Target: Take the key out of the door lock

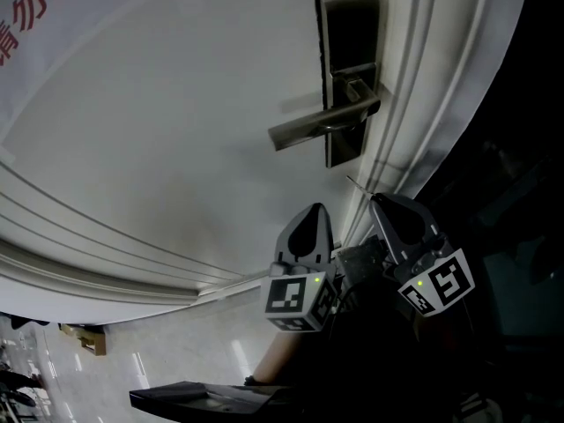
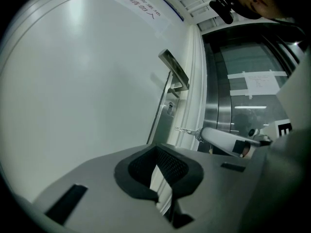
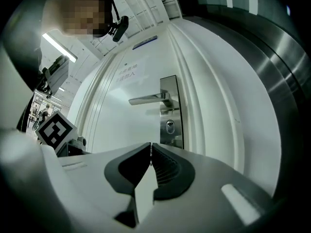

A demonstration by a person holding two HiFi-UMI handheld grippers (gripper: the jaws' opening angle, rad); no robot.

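Presently, step in hand: extraction looks done, carry-away pending.

- Item: thin silver metal key [image 1: 357,184]. It juts from the tip of the right gripper [image 1: 374,199], clear of the door and just below the lock.
- Right gripper: jaws pressed together, pinching the key by its head. The left gripper view shows the blade and a small ring [image 2: 187,129].
- Left gripper [image 1: 315,208]: jaws closed on nothing, close beside the right one.
- Lock: tall brushed-steel lock plate [image 1: 348,25] with a grey lever handle [image 1: 317,126]. The oval keyhole [image 3: 169,126] under the lever appears empty.
- Next move, as judged: draw the key back from the door with the pinch kept firm, since a thin blade held at one end could swivel or slip.
- Surface: smooth white panelled door [image 1: 176,104] with a ridged white frame [image 1: 414,77].
- Room: polished pale floor [image 1: 176,351] below; a brushed-metal wall panel [image 3: 277,81] flanks the frame.
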